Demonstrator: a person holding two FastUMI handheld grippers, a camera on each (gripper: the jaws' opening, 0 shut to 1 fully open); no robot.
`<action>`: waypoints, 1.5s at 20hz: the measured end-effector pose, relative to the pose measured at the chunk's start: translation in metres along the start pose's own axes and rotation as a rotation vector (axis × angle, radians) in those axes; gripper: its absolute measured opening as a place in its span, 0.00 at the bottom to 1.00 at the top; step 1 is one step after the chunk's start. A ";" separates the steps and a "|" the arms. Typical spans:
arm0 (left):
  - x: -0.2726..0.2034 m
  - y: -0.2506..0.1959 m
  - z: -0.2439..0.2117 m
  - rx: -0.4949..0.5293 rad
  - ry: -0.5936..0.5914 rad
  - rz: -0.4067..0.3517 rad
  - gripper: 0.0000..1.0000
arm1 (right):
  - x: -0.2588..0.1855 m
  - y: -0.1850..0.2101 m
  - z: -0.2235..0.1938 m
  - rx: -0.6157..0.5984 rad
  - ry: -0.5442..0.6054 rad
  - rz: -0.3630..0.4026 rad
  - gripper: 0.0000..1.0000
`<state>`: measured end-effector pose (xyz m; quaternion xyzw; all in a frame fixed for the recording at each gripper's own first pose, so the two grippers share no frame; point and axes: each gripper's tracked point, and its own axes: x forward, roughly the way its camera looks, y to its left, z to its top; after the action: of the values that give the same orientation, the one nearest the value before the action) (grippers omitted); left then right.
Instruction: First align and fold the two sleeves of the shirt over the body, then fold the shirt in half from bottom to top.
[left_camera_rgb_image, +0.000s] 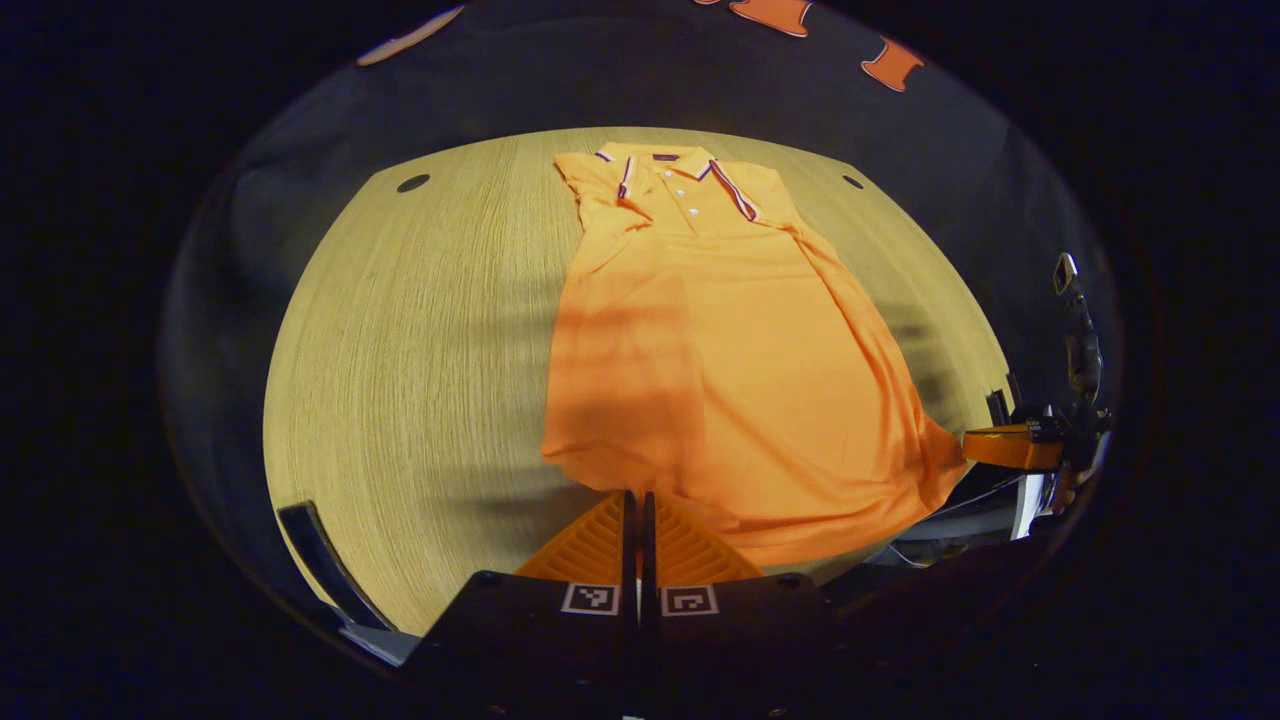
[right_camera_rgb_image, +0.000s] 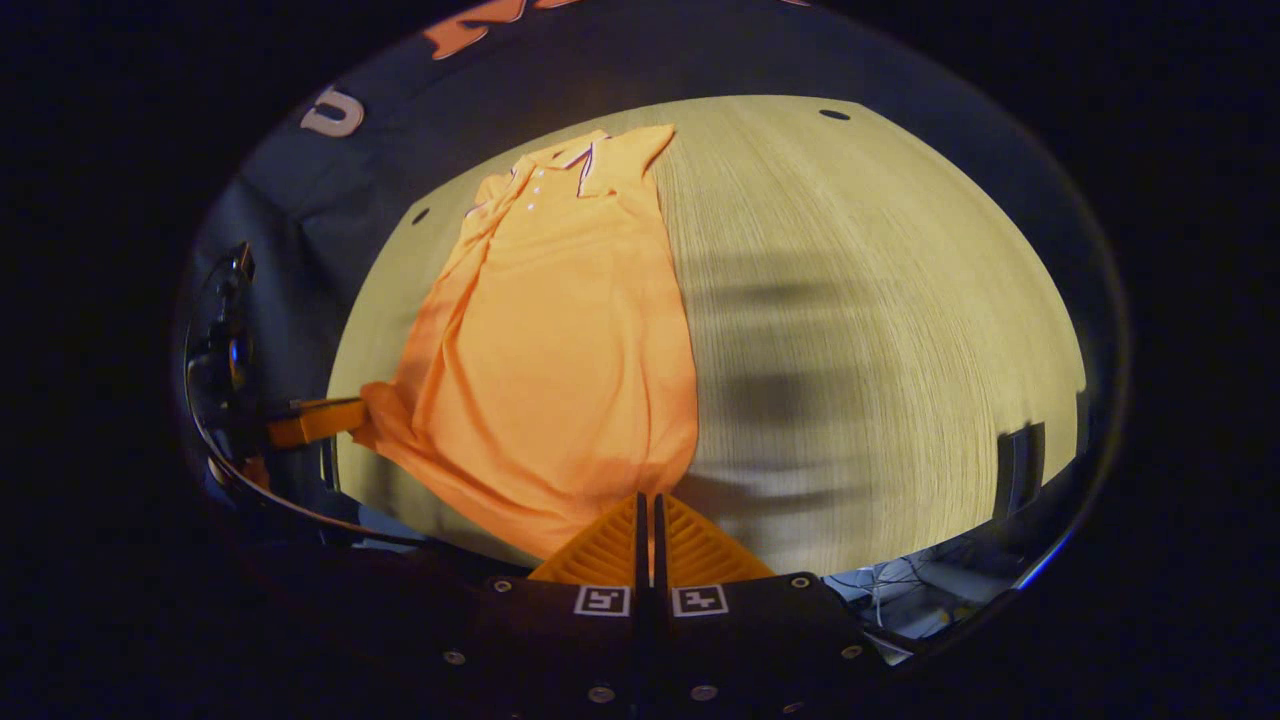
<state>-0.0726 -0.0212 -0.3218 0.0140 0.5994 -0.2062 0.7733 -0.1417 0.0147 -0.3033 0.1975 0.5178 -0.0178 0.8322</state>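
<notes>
Across the middle of the round wooden table (left_camera_rgb_image: 420, 350) lay the orange polo shirt (left_camera_rgb_image: 720, 370), collar at the far side and hem toward the near edge, its two sleeves already folded in over the body so that it formed a long narrow shape. Shadows fell in soft bands over the shirt's lower half and over the bare wood beside it. Small dark holes sat in the tabletop near its far rim.

At the hem, the left gripper (left_camera_rgb_image: 637, 505) had its two fingers pressed together on the near bottom corner of the cloth, with the fabric's edge caught between them. The right gripper (right_camera_rgb_image: 648, 508) likewise had its fingers drawn tight together on the other bottom corner of the hem. In the left gripper view the right gripper (left_camera_rgb_image: 975, 445) appeared off to the side, pinching a corner that was pulled out into a point; in the right gripper view the left gripper (right_camera_rgb_image: 350, 418) showed the same pinch at its corner.
</notes>
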 end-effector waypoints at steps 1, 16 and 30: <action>-0.002 0.001 0.006 0.006 -0.013 -0.002 0.01 | -0.005 0.001 0.008 0.000 -0.014 0.010 0.01; -0.003 0.006 0.025 0.033 -0.010 -0.012 0.01 | 0.040 -0.012 -0.052 -0.175 0.162 -0.155 0.75; -0.010 0.008 0.053 0.045 -0.053 -0.037 0.01 | 0.023 0.026 0.048 0.065 -0.020 0.003 0.01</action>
<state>-0.0227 -0.0248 -0.2994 0.0149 0.5742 -0.2344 0.7843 -0.0838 0.0260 -0.2971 0.2252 0.5083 -0.0355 0.8305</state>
